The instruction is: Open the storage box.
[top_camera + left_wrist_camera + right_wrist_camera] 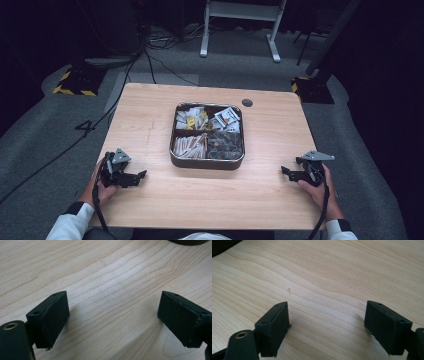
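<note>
On the pale wooden table, you rested both grippers, left and right, wide and empty, flanking the square divided metal tray, ready to reach.

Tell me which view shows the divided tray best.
The high view: the whole tray sits mid-table, its four compartments of packets visible. The left gripper view catches a dark rim edge, probably the tray's, at the top. The right gripper view looks at bare table.

We seem to be in a lab or recording studio. A lone wooden table stands on grey carpet amid black curtains, loose floor cables and hazard-striped stand bases.
</note>
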Demonstrator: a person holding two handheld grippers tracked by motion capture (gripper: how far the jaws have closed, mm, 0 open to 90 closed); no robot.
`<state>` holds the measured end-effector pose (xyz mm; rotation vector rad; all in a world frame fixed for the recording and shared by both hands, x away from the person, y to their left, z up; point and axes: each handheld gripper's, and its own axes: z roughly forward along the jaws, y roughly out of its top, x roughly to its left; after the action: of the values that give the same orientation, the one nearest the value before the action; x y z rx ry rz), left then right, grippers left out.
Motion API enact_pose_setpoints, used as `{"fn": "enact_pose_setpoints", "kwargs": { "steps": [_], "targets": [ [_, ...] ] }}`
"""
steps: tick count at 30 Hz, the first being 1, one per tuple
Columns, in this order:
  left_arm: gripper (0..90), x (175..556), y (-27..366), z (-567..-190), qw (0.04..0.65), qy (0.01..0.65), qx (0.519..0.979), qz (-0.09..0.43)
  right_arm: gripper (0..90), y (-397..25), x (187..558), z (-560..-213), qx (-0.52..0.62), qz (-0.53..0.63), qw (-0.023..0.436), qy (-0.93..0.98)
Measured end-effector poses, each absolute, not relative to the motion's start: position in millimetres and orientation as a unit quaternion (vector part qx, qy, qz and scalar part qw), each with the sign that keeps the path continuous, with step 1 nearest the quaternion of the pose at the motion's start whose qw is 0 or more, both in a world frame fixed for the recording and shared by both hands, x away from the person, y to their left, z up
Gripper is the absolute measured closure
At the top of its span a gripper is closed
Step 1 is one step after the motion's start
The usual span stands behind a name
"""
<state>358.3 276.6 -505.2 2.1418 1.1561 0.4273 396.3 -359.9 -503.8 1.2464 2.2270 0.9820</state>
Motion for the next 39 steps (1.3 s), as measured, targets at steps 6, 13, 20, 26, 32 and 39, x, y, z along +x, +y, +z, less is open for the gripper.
{"fn": "enact_pose_setpoints", "kwargs": {
  "steps": [6,13,20,26,32,39],
  "targets": [
    [11.1,359.3,280.9,-505.4,0.333,0.422,0.828,0.158,20.1,-361.4,396.4,-503.8,0.447,0.351,0.202,0.797],
    [11.1,359.1,286.0,-505.3,0.335,0.408,0.835,0.153,20.1,-361.3,397.9,-501.9,0.459,0.340,0.202,0.795],
    [11.1,359.7,287.3,-505.2,0.334,0.404,0.838,0.153,20.2,-361.9,399.7,-501.3,0.453,0.340,0.197,0.800],
    [11.1,359.7,287.3,-505.3,0.335,0.405,0.837,0.151,23.7,-360.8,399.5,-496.3,0.443,0.348,0.188,0.805],
    [11.2,359.6,287.3,-505.3,0.335,0.405,0.837,0.151,24.7,-352.8,399.8,-483.1,0.428,0.360,0.193,0.806],
    [11.2,359.6,287.4,-505.3,0.335,0.405,0.837,0.151,24.6,-340.7,402.3,-465.7,0.412,0.371,0.200,0.808]
  ]
}}
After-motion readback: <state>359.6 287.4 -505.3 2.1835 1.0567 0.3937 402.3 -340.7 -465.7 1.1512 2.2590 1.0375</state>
